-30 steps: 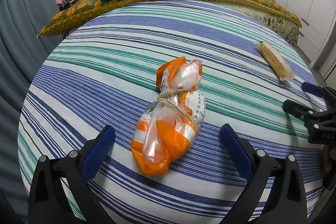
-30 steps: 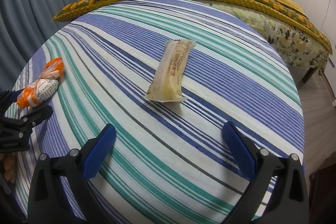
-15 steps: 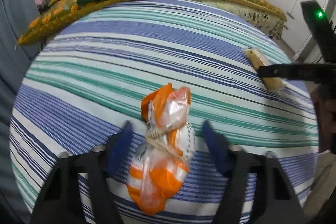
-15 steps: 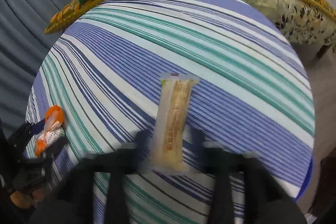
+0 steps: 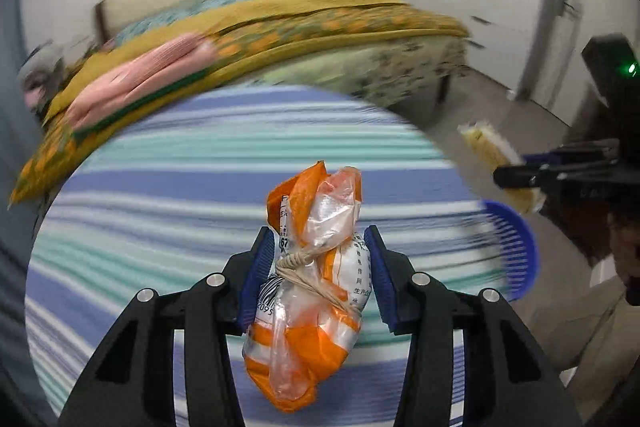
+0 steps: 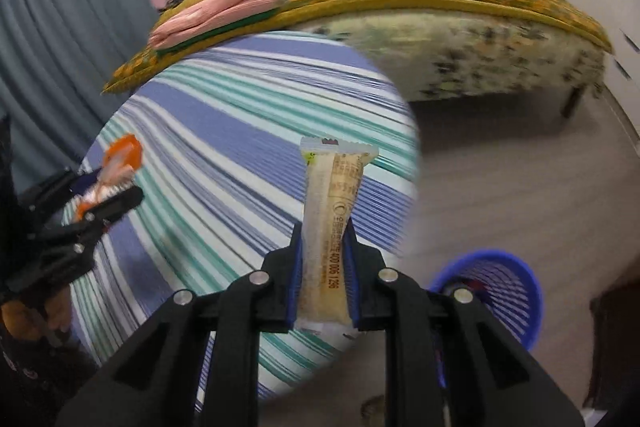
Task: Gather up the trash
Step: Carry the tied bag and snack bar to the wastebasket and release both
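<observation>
Beside the striped surface [image 6: 224, 131], past its edge, open floor [image 6: 500, 187] holds my blue basket [image 6: 516, 291]; its contents are unclear. My left hand-held gripper [image 5: 316, 267] grasps the orange bag [image 5: 308, 307], my right hand-held gripper [image 6: 322, 267] the yellow wrapper [image 6: 330, 227].

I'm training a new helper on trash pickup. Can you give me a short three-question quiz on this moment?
1. True or false: the right tongs hold the yellow wrapper clear of the striped bed cover.
2. What do the left tongs grip? A) the pink folded cloth B) the orange and clear tied bag C) the blue basket
3. Fill in: the container standing on the floor beside the bed is a blue ____.

Key:
1. True.
2. B: the orange and clear tied bag.
3. Basket.
</observation>
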Motion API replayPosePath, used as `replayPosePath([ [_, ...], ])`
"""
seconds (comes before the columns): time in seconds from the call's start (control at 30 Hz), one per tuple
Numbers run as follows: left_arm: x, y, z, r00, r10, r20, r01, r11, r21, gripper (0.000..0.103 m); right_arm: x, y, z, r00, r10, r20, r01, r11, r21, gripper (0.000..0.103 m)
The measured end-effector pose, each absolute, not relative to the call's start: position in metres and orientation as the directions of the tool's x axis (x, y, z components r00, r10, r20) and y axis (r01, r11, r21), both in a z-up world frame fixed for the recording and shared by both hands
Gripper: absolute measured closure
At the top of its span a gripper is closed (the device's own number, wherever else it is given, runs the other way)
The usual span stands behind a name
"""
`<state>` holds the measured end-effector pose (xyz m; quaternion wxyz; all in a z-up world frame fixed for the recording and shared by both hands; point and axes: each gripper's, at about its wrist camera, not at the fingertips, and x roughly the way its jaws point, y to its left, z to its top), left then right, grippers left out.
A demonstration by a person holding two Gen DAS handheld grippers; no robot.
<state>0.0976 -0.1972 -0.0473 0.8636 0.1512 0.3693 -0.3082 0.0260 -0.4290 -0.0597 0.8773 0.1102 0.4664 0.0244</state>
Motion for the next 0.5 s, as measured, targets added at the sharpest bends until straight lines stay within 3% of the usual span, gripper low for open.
replayPosePath([
  [0.27, 0.033, -0.331, -0.047, 0.372, -0.542, -0.754, 0.814, 0.580, -0.014, 0.057, -0.040, -0.543, -0.113, 0.517, 0.036, -0.855, 0.281, 0.937, 0.209, 0.085],
  [0.5, 0.005, -0.432, -0.111, 0.193, -0.517, -0.834, 0.867, 0.488, -0.101, 0.056, -0.065, -0.620, -0.192, 0.438, 0.054, -0.897, 0.447, 0.853, 0.270, 0.085],
])
